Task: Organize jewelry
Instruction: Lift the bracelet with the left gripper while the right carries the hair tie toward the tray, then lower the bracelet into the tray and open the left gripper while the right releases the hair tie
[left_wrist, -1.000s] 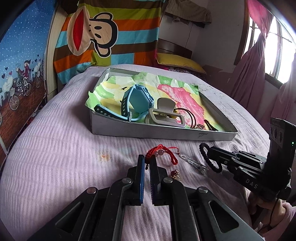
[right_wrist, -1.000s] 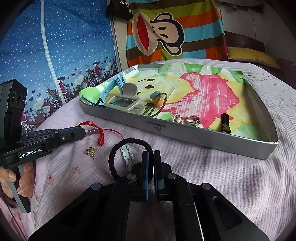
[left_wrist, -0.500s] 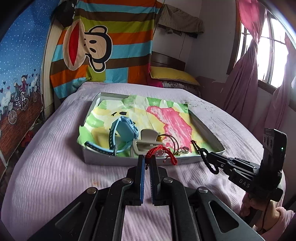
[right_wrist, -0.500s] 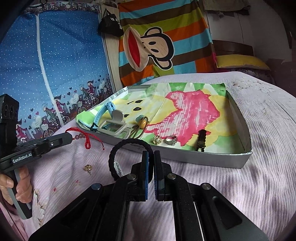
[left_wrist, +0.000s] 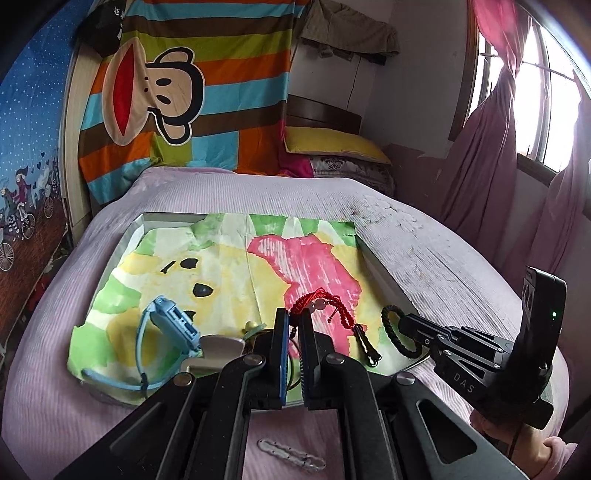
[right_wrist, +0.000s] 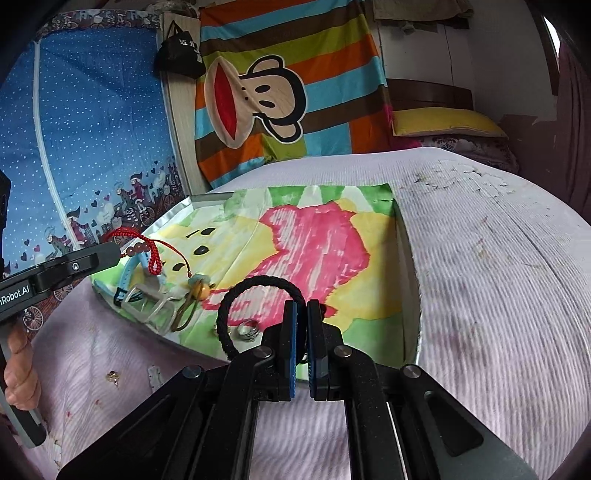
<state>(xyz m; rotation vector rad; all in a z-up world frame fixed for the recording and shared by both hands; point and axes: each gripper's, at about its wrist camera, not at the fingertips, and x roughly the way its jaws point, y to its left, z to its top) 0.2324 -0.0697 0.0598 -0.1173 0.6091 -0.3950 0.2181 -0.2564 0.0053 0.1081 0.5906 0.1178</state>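
Above the tray (left_wrist: 380, 273), both grippers now hang where a second ago they sat low over the bedspread (left_wrist: 443, 258). The left gripper (left_wrist: 291, 321) stays clenched on the red cord bracelet (left_wrist: 325, 306), lifted off the bed and dangling over the pink patch. The right gripper (right_wrist: 302, 314) stays clamped on the black braided bracelet (right_wrist: 243, 295), now over the tray's near edge. A clear chain (left_wrist: 291, 452) remains on the bedspread.

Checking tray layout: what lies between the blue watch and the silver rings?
In the right wrist view, a pale hair claw and a brown hair tie lie between the blue watch and silver rings.
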